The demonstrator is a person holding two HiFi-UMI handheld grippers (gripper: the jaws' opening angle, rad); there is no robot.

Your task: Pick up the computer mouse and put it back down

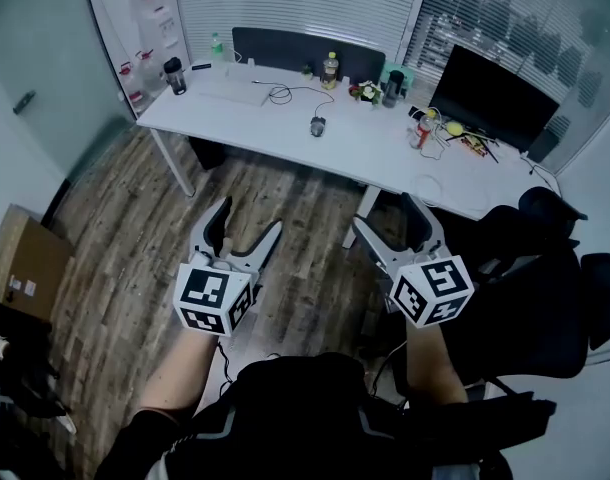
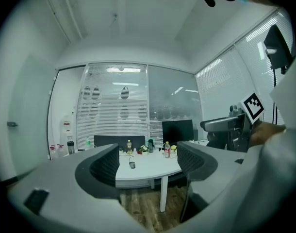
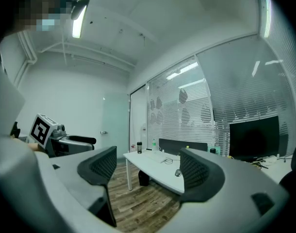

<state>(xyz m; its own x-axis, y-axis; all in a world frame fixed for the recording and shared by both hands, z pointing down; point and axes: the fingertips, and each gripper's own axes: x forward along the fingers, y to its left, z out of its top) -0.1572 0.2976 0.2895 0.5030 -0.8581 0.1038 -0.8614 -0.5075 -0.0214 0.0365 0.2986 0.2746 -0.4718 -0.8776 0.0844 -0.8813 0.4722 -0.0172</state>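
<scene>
The dark computer mouse [image 1: 318, 125] lies on the white desk [image 1: 365, 153], its cable running back toward the keyboard [image 1: 230, 90]. Both grippers hang over the wooden floor, well short of the desk and far from the mouse. My left gripper [image 1: 250, 218] stands open with nothing between its fingers, and my right gripper [image 1: 385, 213] beside it is also open and empty. In the left gripper view the mouse [image 2: 132, 164] shows small between the spread jaws of the left gripper [image 2: 148, 166]. In the right gripper view the mouse [image 3: 177, 173] sits by the right jaw of the right gripper [image 3: 148, 171].
On the desk stand a black monitor [image 1: 490, 98], a yellow bottle [image 1: 330, 68], a dark tumbler [image 1: 175, 75] and small clutter at the right. A black office chair [image 1: 545, 268] is close to my right arm. A cardboard box [image 1: 25, 263] sits on the floor at left.
</scene>
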